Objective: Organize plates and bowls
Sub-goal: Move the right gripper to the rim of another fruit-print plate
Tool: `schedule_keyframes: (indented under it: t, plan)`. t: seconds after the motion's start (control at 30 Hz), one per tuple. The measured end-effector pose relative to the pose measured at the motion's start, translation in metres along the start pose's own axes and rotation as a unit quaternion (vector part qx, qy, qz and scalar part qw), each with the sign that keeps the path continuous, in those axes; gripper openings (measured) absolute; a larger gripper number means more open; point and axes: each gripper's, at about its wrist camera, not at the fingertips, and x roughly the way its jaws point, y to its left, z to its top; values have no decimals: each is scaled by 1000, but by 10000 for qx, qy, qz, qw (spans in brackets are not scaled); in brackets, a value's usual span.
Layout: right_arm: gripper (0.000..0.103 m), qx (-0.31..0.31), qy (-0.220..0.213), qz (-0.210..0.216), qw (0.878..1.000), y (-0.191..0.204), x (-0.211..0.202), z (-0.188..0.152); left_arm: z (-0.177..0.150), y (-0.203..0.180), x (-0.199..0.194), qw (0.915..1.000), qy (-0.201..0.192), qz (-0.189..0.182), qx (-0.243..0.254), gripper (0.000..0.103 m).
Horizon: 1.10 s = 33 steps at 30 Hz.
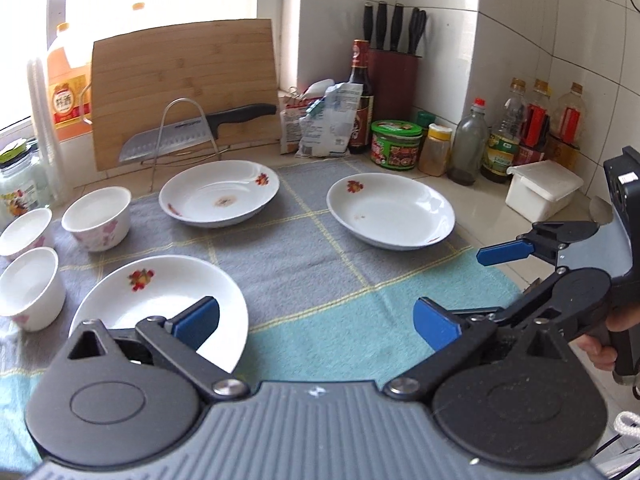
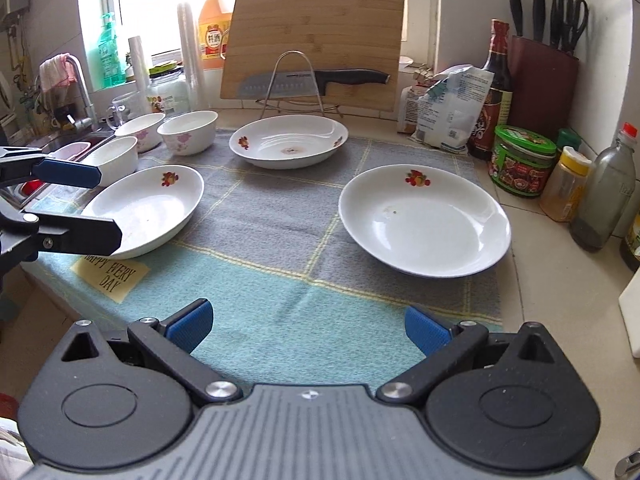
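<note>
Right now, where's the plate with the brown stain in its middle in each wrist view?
Left wrist: the stained plate lies upper centre-left, just in front of the knife rack.
Right wrist: the same plate lies upper centre, farthest of the three plates.
Shared landmark: the bamboo cutting board stands directly behind it.

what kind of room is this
Most likely a home kitchen counter: a knife block in the tiled corner, sauce bottles along the wall, and a sink tap by the window.
</note>
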Motion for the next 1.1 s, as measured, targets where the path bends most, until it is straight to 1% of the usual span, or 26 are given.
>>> schedule_keyframes:
  t: [0.23,0.4,0.53,0.63,0.73,0.83,0.93,1.07,1.1]
  plan:
    - [103,-104,110,270,9995,31,26,14,-30,37,-4,9981,230,438,-372,102]
    - [103,-216,180,339,9990,51,40,26,-50,64,-5,9964,395,652,-367,102]
    - [103,-132,230,461,9986,61,49,33,-63,85,0,9954,542,753,-254,102]
    - [103,-67,290,530,9982,69,57,39,-71,101,7,9952,632,720,-192,102]
    - [103,-78,334,531,9980,80,64,46,-77,114,12,9959,656,604,-137,102]
    - [103,-88,388,479,9981,91,73,54,-80,126,18,9971,638,422,-40,102]
    - [103,-29,446,454,9980,102,80,61,-82,136,25,9976,665,156,108,102]
    - [103,62,497,381,9980,115,87,68,-84,148,34,9973,695,-67,218,102]
    - [103,75,517,357,9980,118,88,69,-85,151,35,9976,636,-112,235,102]
